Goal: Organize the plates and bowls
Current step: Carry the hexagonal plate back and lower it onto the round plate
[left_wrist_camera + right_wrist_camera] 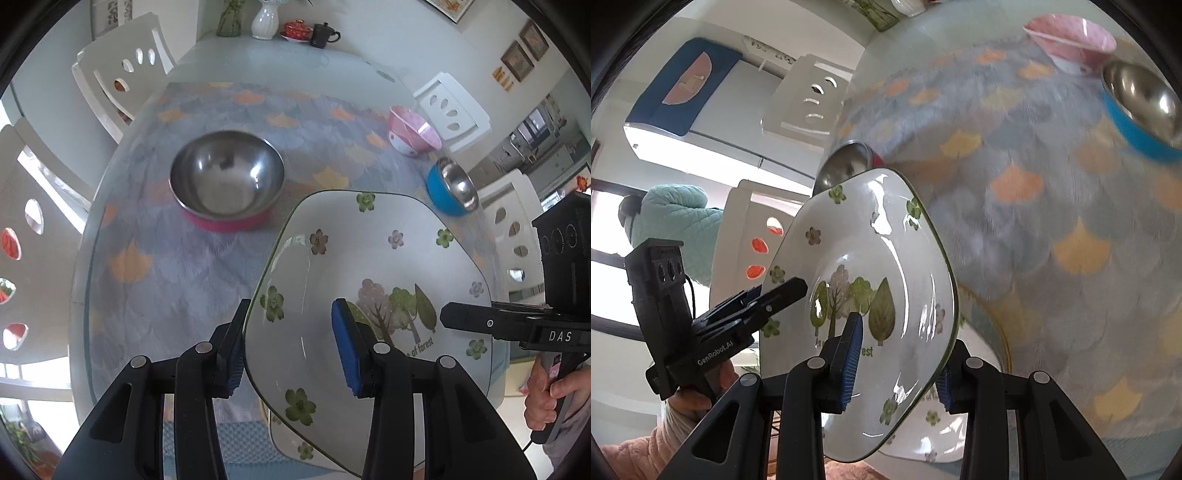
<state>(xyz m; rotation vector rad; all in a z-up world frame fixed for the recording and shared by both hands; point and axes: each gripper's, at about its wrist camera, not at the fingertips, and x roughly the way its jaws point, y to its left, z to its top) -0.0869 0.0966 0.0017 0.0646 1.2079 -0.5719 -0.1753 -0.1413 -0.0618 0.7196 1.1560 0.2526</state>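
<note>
A white flower-and-tree plate (373, 266) is held tilted above the table between both grippers. My left gripper (291, 347) is shut on its left rim. My right gripper (895, 363) is shut on the same plate (871, 258) at its near edge, and it shows at the right of the left wrist view (465, 319). A second similar plate (923, 435) lies on the table below. A pink-based steel bowl (227, 181), a blue steel bowl (450, 190) and a pink bowl (412, 133) stand on the table.
White chairs (122, 74) surround the table (177, 280), which has a scale-pattern cloth under glass. At the far end stand a white vase (265, 20), a red lidded cup (295, 29) and a black mug (322, 35).
</note>
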